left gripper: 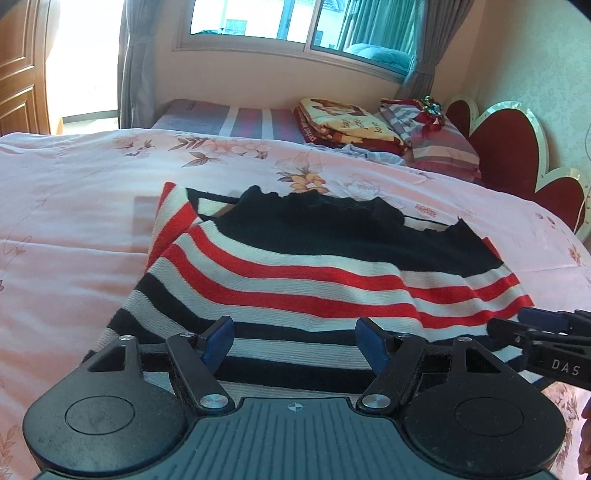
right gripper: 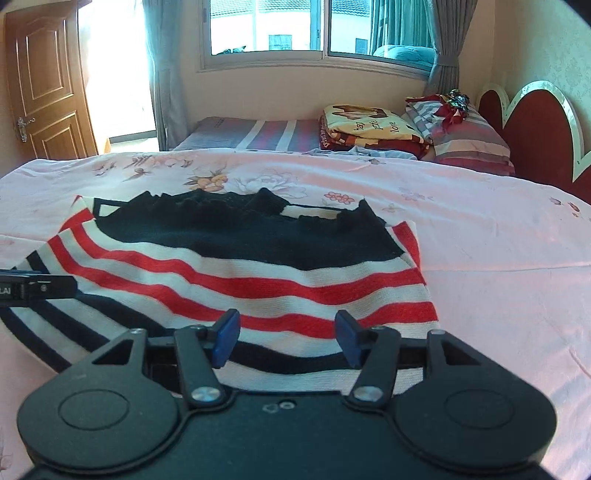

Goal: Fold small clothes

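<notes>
Two grippers, left gripper [left gripper: 295, 341] and right gripper [right gripper: 286, 339], both with jaws apart and gripping nothing, hover over one striped sweater [left gripper: 295, 273] lying folded on one pink floral bedspread [left gripper: 74, 206].

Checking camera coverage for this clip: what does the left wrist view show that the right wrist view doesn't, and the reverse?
Only the left wrist view shows the right gripper coming in from the right edge. Only the right wrist view shows the wooden door with its handle, and the left gripper's finger at the left edge. Both show the striped sweater lying on the pink floral bedspread, the window, the folded blankets and the red headboard. Both grippers stand open.
</notes>
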The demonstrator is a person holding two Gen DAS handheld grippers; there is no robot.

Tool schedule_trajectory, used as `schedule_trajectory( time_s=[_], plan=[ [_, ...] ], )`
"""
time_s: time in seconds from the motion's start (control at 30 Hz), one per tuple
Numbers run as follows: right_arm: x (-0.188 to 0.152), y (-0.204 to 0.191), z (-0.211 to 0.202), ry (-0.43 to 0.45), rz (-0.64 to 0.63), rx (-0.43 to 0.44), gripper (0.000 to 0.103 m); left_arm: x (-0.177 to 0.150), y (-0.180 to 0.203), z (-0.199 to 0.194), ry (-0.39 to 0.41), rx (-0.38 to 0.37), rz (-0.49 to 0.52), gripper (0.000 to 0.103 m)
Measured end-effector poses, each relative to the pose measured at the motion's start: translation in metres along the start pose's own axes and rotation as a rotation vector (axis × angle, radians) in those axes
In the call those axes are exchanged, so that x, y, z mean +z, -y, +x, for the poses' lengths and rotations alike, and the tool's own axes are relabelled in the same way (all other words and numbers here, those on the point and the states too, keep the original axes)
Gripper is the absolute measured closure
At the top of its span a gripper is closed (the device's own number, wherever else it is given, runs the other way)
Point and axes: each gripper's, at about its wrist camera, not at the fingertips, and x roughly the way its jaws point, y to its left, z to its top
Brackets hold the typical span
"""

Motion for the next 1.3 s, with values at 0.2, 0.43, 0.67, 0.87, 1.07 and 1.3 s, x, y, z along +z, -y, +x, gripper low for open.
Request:
schedule_trajectory(
  time_s=[0.2, 0.43, 0.67, 0.87, 1.07, 1.3],
  plan=[
    [-0.01, -0.025, 0.0, -0.021, -0.03, 0.019, 0.047, -0.016, 0.015, 0.005, -0.018, 0.031, 0.061, 0.031],
    [-0.03, -0.005, 0.011, -0.071, -0.054, -0.068, 0.047, -0.031, 0.007, 0.01, -0.023, 0.06, 0.124, 0.031],
    [-0.044, 0.027, 0.003, -0.074, -0.05, -0.105, 0.047, -0.032, 0.006, 0.01, -0.021, 0.062, 0.125, 0.031],
    [-0.046, 0.028, 0.004, -0.074, -0.046, -0.115, 0.045, -0.032, 0.006, 0.01, -0.022, 0.064, 0.129, 0.031],
    [-0.039, 0.027, -0.007, -0.07, 0.004, -0.102, 0.044, -0.028, 0.005, 0.007, -0.032, 0.069, 0.1, 0.031],
    [-0.024, 0.026, -0.02, -0.032, 0.041, -0.074, 0.043, -0.023, 0.006, -0.002, -0.028, 0.077, 0.073, 0.031]
  ],
)
